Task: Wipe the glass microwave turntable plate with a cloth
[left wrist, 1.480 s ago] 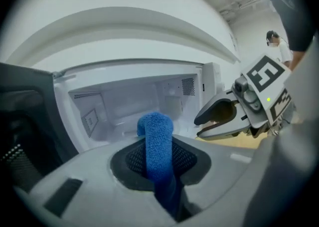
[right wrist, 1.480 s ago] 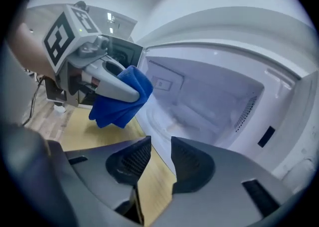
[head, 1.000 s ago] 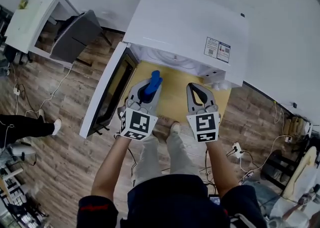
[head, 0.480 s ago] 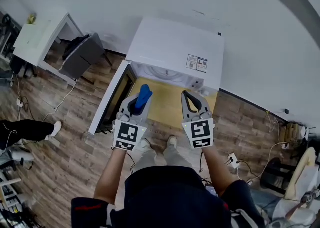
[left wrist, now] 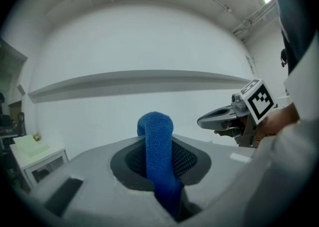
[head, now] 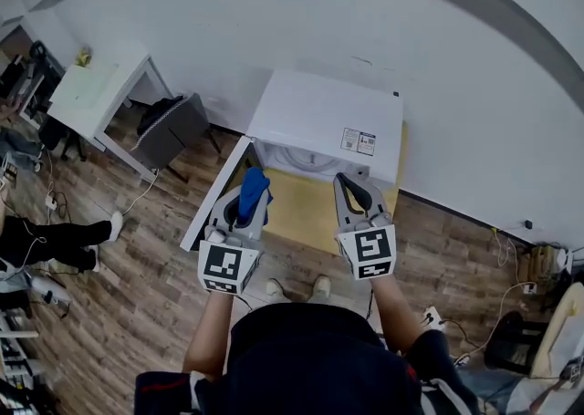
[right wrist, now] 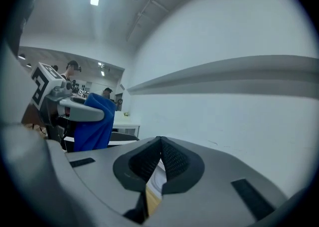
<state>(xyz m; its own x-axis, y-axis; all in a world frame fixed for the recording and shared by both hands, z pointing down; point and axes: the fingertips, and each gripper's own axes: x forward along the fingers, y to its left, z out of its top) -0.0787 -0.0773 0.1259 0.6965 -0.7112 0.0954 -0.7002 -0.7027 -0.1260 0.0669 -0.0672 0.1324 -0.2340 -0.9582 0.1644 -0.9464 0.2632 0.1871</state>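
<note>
Between jaws of left gripper (head: pixel 247 203), cloth (left wrist: pixel 159 163) lengthwise.

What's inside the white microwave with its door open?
Just inside the opening of the microwave a round pale shape shows, probably the glass plate. The white top covers everything deeper inside.

Head view looked steeply down from well above the microwave (head: pixel 327 121). Gripper views faced the wall (left wrist: pixel 124 106) behind it; one caught the right gripper (left wrist: pixel 203 120), the other the left gripper (right wrist: pixel 101 114).
</note>
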